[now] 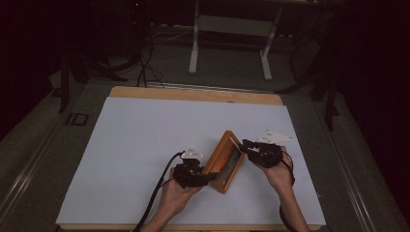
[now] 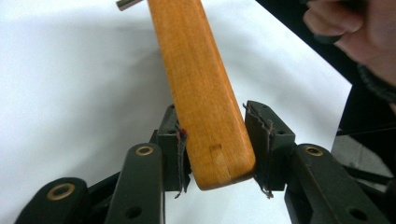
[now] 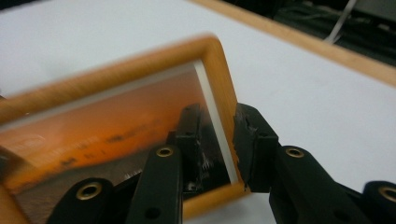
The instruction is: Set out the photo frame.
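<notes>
A wooden picture frame with an orange photo under glass is held tilted above the white sheet. My left gripper grips its near lower corner; in the left gripper view the frame's rounded wooden edge sits between the pads, which touch it on both sides. My right gripper is at the frame's far upper end. In the right gripper view its jaws straddle the frame's side bar, one over the glass and one outside the wood, with slight gaps.
The white sheet covers a wooden table whose bare edge shows at the back. Beyond it stand white table legs and floor cables. The person's other hand shows in the left gripper view.
</notes>
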The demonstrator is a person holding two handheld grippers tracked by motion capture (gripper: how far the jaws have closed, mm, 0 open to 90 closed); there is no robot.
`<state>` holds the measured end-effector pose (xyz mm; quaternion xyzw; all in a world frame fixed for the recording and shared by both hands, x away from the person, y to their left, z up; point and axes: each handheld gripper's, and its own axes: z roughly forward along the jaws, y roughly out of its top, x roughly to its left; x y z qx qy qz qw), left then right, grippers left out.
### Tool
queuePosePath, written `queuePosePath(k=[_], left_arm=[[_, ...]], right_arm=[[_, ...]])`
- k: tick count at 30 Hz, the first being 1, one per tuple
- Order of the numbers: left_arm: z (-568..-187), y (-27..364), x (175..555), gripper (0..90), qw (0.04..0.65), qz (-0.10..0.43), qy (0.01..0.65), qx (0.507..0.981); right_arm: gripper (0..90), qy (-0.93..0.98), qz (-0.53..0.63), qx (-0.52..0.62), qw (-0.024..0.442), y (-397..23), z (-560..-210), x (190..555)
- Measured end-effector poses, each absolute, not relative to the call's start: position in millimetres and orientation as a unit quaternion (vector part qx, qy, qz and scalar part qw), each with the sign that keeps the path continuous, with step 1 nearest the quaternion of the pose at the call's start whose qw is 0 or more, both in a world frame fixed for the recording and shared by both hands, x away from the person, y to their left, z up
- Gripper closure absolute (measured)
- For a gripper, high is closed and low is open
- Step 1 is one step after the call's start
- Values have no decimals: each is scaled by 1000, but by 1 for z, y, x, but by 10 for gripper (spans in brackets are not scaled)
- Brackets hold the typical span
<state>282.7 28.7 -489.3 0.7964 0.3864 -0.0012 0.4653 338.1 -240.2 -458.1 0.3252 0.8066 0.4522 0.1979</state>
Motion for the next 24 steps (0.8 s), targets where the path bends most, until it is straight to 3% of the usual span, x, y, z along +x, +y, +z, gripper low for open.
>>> queuePosePath(k=[12, 17, 24], left_arm=[[-478, -3, 266, 682, 464, 60, 326, 822], [-475, -18, 256, 687, 455, 93, 273, 843], [-475, -21, 255, 683, 457, 97, 263, 844]], right_arm=[[756, 771, 484, 327, 254, -263, -426, 311], [899, 764, 486, 332, 265, -272, -421, 303], [900, 777, 467, 331, 262, -284, -426, 293]])
